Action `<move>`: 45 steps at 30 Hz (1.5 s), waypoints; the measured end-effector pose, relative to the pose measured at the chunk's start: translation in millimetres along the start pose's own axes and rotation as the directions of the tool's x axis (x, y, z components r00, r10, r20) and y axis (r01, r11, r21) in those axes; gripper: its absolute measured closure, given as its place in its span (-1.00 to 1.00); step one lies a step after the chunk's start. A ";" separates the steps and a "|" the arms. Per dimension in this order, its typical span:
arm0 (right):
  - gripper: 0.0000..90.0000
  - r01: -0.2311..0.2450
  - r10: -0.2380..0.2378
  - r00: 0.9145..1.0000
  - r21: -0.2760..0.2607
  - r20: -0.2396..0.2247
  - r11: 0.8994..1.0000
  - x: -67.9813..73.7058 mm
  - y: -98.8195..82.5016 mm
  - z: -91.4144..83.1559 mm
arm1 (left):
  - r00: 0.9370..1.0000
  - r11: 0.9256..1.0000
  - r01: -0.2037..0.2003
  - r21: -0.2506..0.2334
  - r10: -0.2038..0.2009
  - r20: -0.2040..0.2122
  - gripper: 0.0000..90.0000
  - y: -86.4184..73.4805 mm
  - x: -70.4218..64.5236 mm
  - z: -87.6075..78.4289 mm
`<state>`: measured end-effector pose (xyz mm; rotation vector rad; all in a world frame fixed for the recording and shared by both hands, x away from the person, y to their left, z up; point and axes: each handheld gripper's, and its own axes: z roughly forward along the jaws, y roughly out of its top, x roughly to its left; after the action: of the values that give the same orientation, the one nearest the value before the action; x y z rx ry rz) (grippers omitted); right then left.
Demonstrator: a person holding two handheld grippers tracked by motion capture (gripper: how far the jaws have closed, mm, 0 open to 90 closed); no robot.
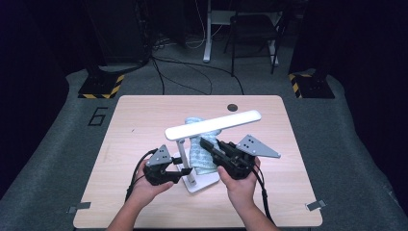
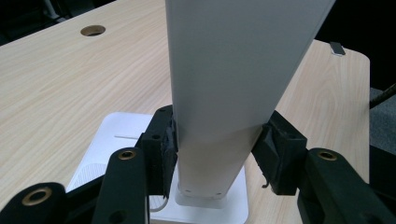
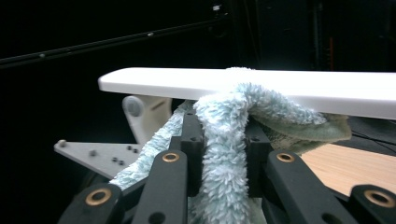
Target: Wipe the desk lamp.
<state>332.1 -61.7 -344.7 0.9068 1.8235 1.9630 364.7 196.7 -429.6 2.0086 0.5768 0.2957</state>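
Right tool (image 3: 224, 140) pinches cloth (image 3: 224, 182), hiding lamp (image 3: 327, 91).

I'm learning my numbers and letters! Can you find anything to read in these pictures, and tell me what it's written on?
"6": one big dark numeral on the grey floor mat, left of the light wooden table.
The white desk lamp, the fluffy light-blue cloth and the black grippers carry no readable words or labels.
The yellow-and-black striped stand feet bear only stripes, no text.

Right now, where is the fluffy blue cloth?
The fluffy blue cloth is pinched in the right tongs, pressed up against the white lamp bar, near the table's middle in the high view.
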 end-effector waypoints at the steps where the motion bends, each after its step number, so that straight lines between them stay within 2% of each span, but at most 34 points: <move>1: 0.69 0.002 -0.002 1.000 0.001 -0.009 1.000 2.3 0.1 1.6 | 1.000 1.000 0.009 -0.010 -0.009 -0.008 0.16 0.1 -1.0 0.8; 2: 0.69 0.011 -0.011 1.000 0.001 -0.016 1.000 4.3 0.3 3.2 | 1.000 1.000 0.013 0.001 -0.013 0.007 0.16 0.4 -0.9 0.5; 7: 0.69 0.018 -0.018 0.999 0.007 -0.044 1.000 13.2 1.6 8.8 | 1.000 1.000 0.011 -0.006 -0.011 -0.013 0.16 1.2 -1.2 2.3; 8: 0.69 0.014 -0.014 0.999 0.010 -0.044 1.000 15.3 1.8 10.1 | 1.000 1.000 0.012 -0.006 -0.012 -0.007 0.16 1.1 -0.6 2.1; 13: 0.69 0.014 -0.014 0.999 0.007 -0.043 1.000 12.7 1.0 9.2 | 1.000 1.000 0.013 -0.006 -0.013 -0.004 0.16 1.1 -1.3 2.8; 17: 0.69 0.034 -0.034 0.999 -0.007 -0.009 0.999 8.1 0.3 4.0 | 1.000 1.000 0.016 0.002 -0.016 -0.001 0.16 1.2 -2.3 2.9; 20: 0.69 0.040 -0.040 0.999 -0.016 0.012 0.999 3.5 0.0 0.1 | 1.000 1.000 0.000 -0.005 0.000 -0.013 0.16 0.4 -1.4 2.9; 28: 0.69 0.007 -0.003 0.996 -0.043 0.087 0.999 -16.9 -1.8 -15.8 | 1.000 1.000 0.017 -0.007 -0.017 -0.010 0.16 -0.5 -2.1 3.0; 32: 0.70 -0.003 0.010 0.991 -0.054 0.130 0.999 -30.2 -1.9 -24.7 | 1.000 1.000 0.018 -0.005 -0.018 -0.011 0.16 -0.6 -2.3 2.8; 33: 0.69 -0.004 0.013 0.988 -0.061 0.151 0.998 -34.1 -1.9 -28.3 | 1.000 1.000 0.018 -0.005 -0.018 -0.011 0.16 -0.7 -2.2 2.7; 35: 0.69 0.022 -0.011 0.983 -0.061 0.183 0.998 -39.7 -2.2 -34.1 | 1.000 1.000 0.020 -0.007 -0.020 -0.010 0.16 -0.9 -2.2 2.9; 38: 0.69 0.005 0.009 0.978 -0.069 0.209 0.998 -48.6 -1.7 -41.9 | 1.000 1.000 0.020 -0.005 -0.020 -0.009 0.16 -0.9 -2.0 2.9; 41: 0.70 0.009 0.009 0.971 -0.073 0.238 0.997 -56.7 -0.3 -47.4 | 1.000 1.000 0.023 -0.007 -0.023 -0.010 0.16 -1.2 -2.1 2.9; 45: 0.70 0.002 0.020 0.960 -0.080 0.280 0.997 -68.2 0.1 -54.6 | 1.000 1.000 0.022 -0.006 -0.022 -0.006 0.16 -1.3 -1.8 2.8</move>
<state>348.8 -146.1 -360.0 1.1060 1.5739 1.7913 364.0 194.2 -432.1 1.9946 0.6013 0.2903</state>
